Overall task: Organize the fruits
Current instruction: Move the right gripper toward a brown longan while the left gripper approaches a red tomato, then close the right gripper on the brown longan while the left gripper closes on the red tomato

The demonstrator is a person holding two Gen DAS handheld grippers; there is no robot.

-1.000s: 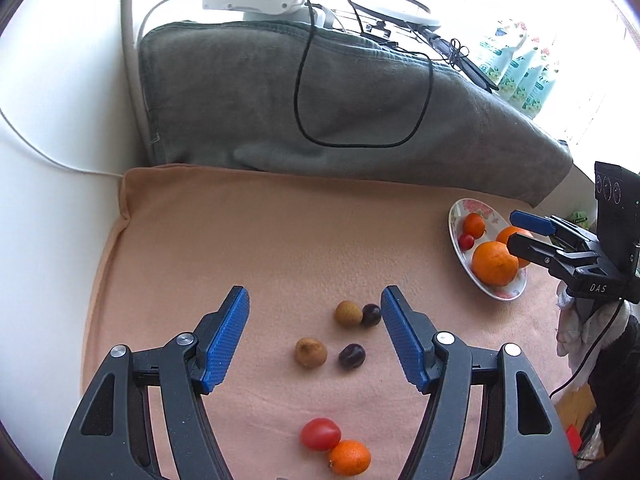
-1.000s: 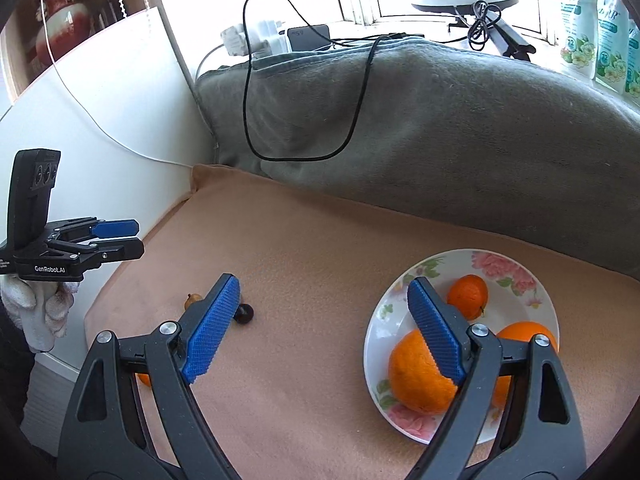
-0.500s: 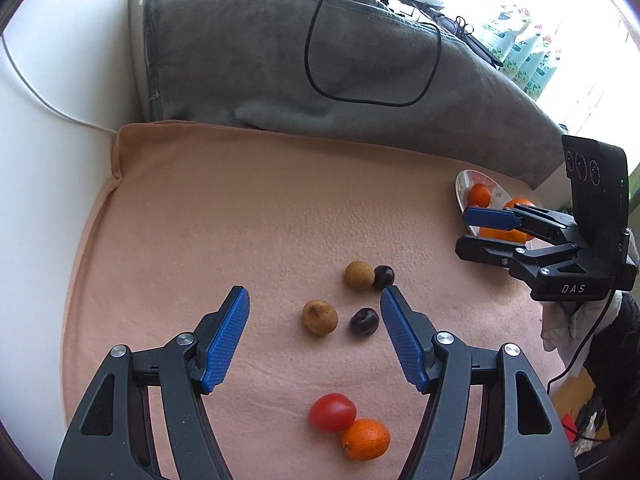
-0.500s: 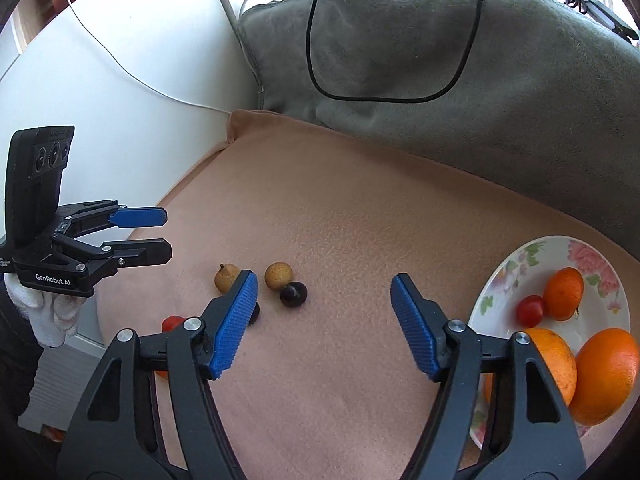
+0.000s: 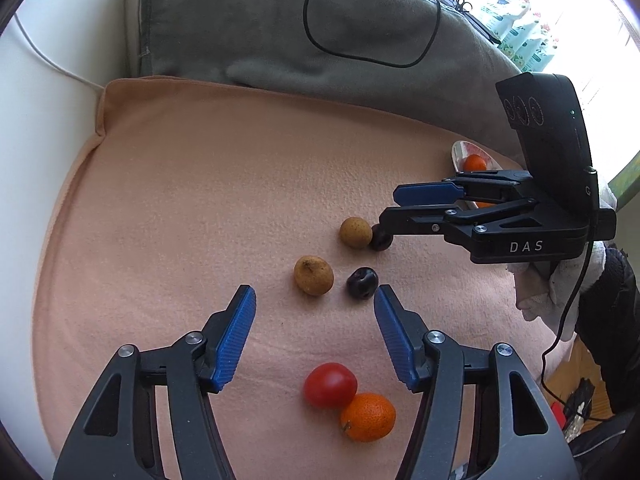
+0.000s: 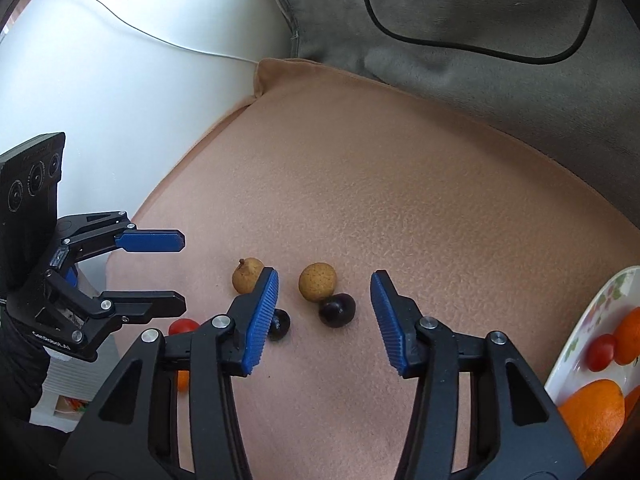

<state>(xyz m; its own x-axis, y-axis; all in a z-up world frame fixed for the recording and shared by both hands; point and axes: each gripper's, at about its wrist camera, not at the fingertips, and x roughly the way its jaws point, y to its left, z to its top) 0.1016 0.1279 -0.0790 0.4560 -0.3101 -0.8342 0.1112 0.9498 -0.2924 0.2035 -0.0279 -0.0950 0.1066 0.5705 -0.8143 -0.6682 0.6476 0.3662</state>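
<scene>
Nearest me on the peach blanket (image 5: 168, 184), toward its near edge, a tomato (image 5: 330, 385) and a small orange (image 5: 368, 417) lie touching, below my left gripper (image 5: 314, 306). Its jaws are apart and closing with nothing between them; a tan fruit (image 5: 314, 275) and a dark plum (image 5: 362, 283) sit just beyond its tips.

Further in, my right gripper (image 6: 324, 292) is also closing on nothing yet. A second plum (image 6: 337, 310) lies straight ahead between its tips, touching a round tan fruit (image 6: 317, 282) on its far side. I judge the right hand the nearer one for that plum, and a clean grab must not catch the tan fruit behind it.

Toward the blanket's right edge is the plate (image 6: 588, 320), already holding oranges and a tomato.
</scene>
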